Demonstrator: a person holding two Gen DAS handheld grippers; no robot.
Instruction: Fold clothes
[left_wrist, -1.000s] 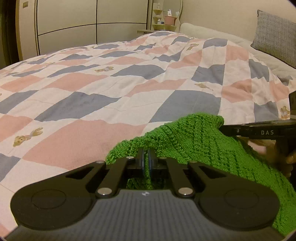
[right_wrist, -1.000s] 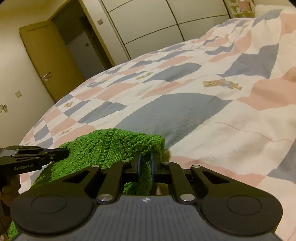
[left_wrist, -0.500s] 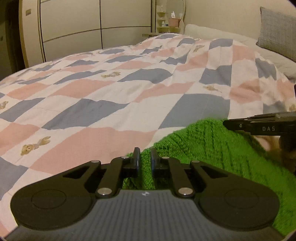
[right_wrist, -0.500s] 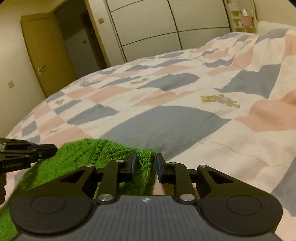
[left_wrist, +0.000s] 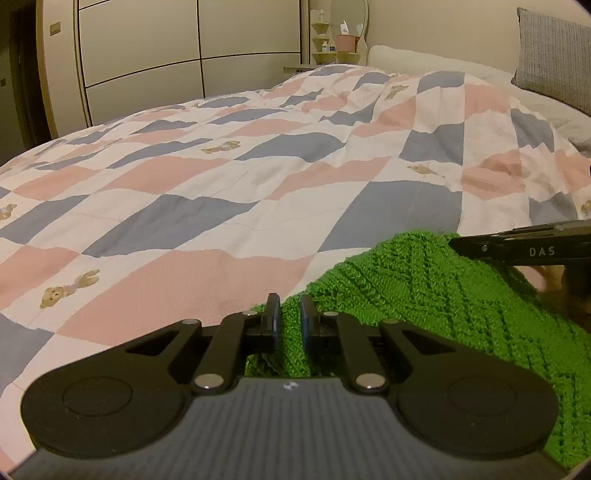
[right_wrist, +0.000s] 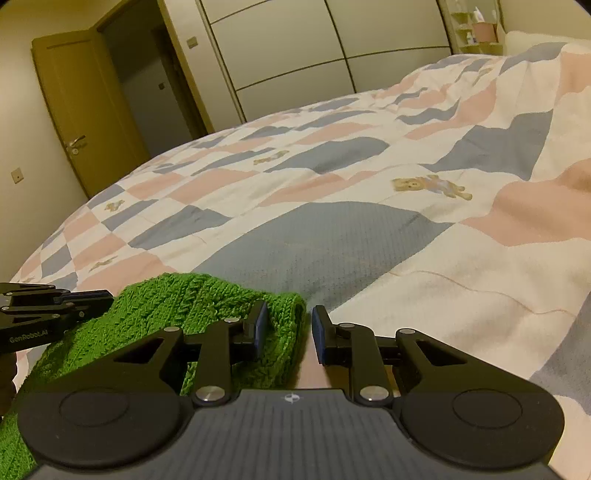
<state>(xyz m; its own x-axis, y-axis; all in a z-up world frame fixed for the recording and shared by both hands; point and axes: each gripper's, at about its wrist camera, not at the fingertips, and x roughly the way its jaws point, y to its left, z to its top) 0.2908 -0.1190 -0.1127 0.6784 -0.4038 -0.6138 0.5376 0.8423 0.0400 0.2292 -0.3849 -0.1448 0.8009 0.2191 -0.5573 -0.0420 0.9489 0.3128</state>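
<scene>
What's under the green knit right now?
The knit lies on the patchwork quilt, which shows all round its far edge. Whether anything sits beneath its middle cannot be seen; the knit covers it.

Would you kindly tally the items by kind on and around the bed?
Green knit garment: 1
Handheld grippers, left and right: 2
Patchwork quilt: 1
Grey cushion: 1
Total: 5
</scene>
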